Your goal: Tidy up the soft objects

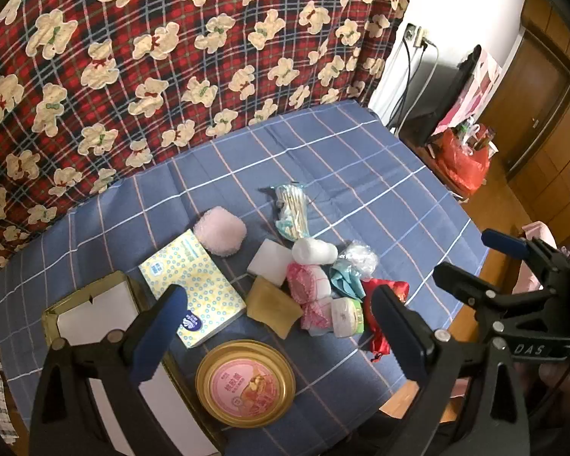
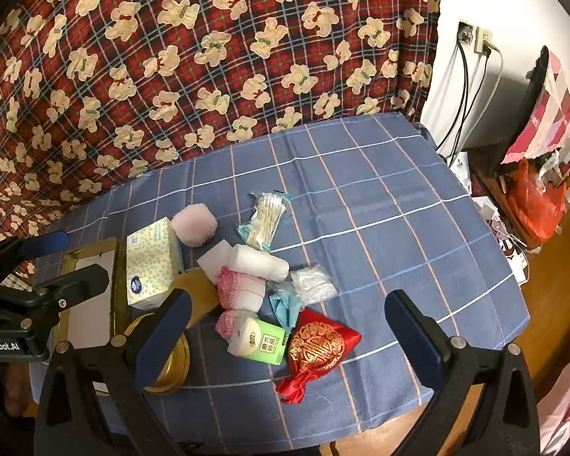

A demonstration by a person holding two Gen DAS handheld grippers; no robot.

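Observation:
Soft items lie heaped on the blue checked tablecloth: a pink puff, a yellow tissue pack, a white sponge, a gauze roll, pink-edged cloths, a tan cloth, a small green tissue pack and a red pouch. A rectangular gold tin stands open at the left. My left gripper hovers open above the heap's near side. My right gripper is open over the red pouch end. Neither holds anything.
A round gold lid lies at the near table edge beside the tin. A bag of cotton swabs and a clear plastic bag lie in the heap. Bear-print fabric hangs behind. An orange bag sits on a shelf to the right.

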